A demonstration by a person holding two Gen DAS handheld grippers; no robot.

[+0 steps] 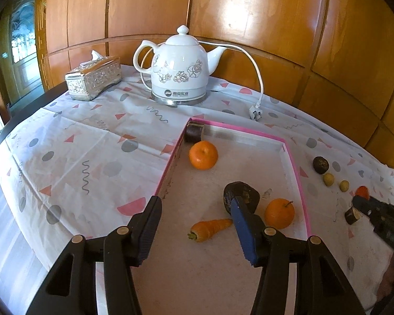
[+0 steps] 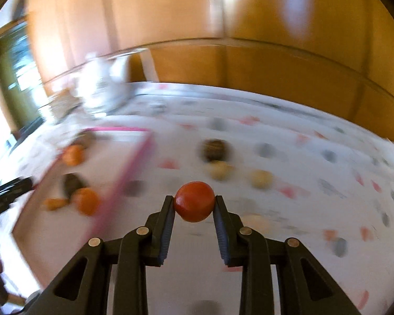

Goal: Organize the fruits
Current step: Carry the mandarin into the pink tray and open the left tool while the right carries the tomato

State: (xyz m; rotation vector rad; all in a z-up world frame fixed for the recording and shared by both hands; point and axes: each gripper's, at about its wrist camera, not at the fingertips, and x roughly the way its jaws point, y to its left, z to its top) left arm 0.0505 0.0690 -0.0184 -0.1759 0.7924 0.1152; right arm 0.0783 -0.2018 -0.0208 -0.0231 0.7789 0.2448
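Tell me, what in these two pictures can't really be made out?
- Right wrist view: everything beyond the right gripper and its red fruit is smeared by motion blur; the kettle is only a white smudge.
- Left wrist view: the dark lump in the pink-rimmed tray is partly covered by a blue finger.
- Left wrist view: the right gripper is at the frame edge, its fruit barely visible.
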